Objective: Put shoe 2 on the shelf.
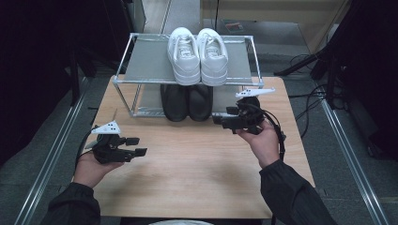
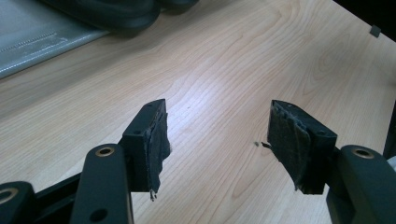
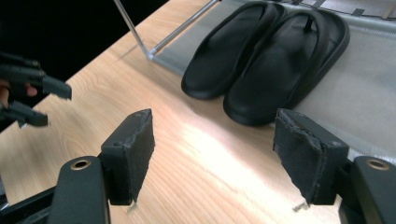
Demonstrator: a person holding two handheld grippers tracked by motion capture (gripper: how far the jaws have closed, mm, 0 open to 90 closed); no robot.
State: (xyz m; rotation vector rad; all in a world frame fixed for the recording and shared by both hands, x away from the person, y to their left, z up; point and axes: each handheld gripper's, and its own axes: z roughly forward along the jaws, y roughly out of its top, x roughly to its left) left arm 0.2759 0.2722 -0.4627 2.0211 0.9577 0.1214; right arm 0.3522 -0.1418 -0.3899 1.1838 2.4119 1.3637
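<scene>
My right hand-held gripper (image 1: 220, 119) hovers over bench (image 1: 197, 173), jaws spread, empty, pointing at black slippers (image 3: 266, 60). Slippers lie side by side on lower shelf of metal rack (image 1: 123, 56), toes jutting over its front edge, near right jaws but apart. White sneakers (image 1: 198, 55) on top shelf. My left hand-held gripper (image 1: 136, 146) spread too, empty, well apart from rack.

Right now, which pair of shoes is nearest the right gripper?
The black sandals on the rack's lower shelf, just beside the right gripper. The white sneakers sit farther back on the top shelf.
</scene>
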